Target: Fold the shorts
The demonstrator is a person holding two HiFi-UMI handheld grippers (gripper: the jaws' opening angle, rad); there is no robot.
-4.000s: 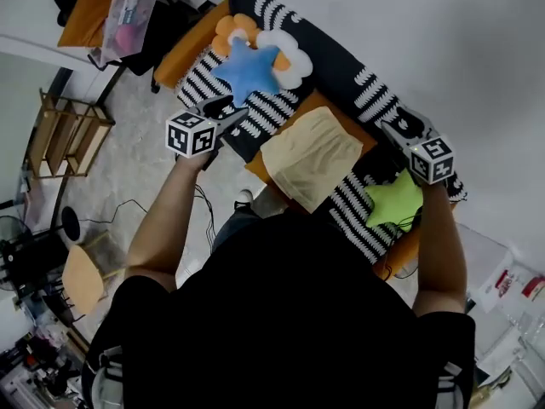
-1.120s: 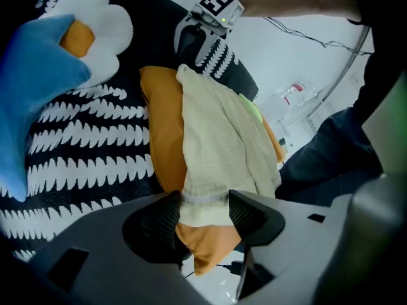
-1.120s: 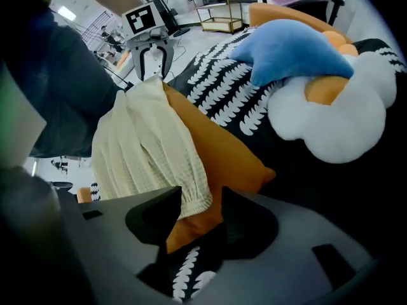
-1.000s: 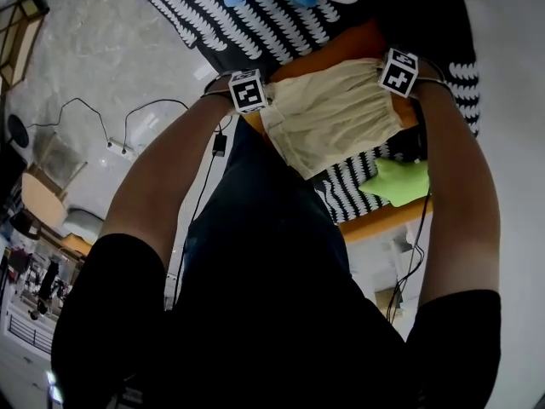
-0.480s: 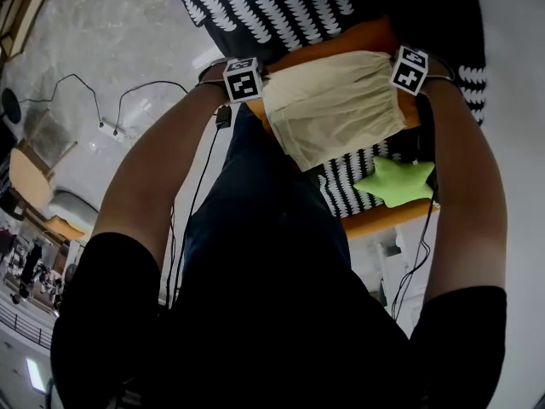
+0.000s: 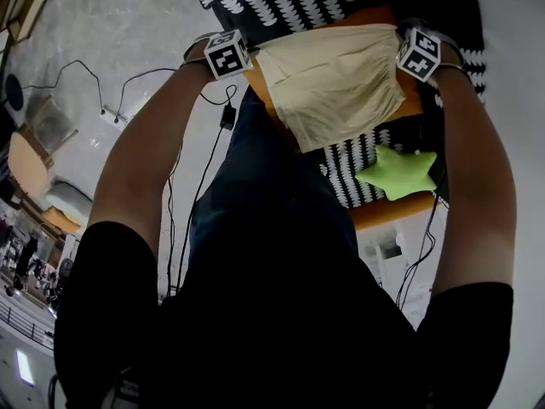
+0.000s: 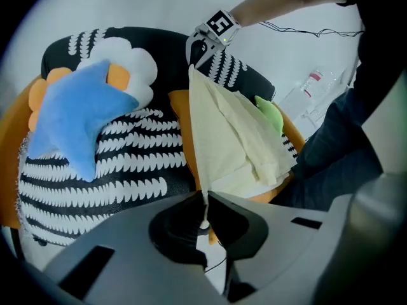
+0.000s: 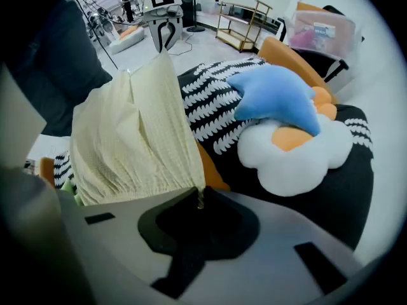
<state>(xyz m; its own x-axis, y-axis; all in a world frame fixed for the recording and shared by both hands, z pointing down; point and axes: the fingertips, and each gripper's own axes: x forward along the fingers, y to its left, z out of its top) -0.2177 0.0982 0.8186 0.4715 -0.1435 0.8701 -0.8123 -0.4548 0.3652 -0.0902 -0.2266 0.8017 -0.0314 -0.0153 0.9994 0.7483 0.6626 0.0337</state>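
We see left claw [image 7: 203, 201], right claw [image 8: 199, 199], jaws just closed, each pinching corner of thin, crinkly cream shorts [image 6: 336, 92], stretched between them over black-white patterned blanket [image 7: 127, 170].

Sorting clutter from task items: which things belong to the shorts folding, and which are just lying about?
In use: shorts; left gripper shut on one corner; right gripper, jaws just closed on the other.
Lying about: blue star cushion; green star cushion; white cloud cushion; striped throw.
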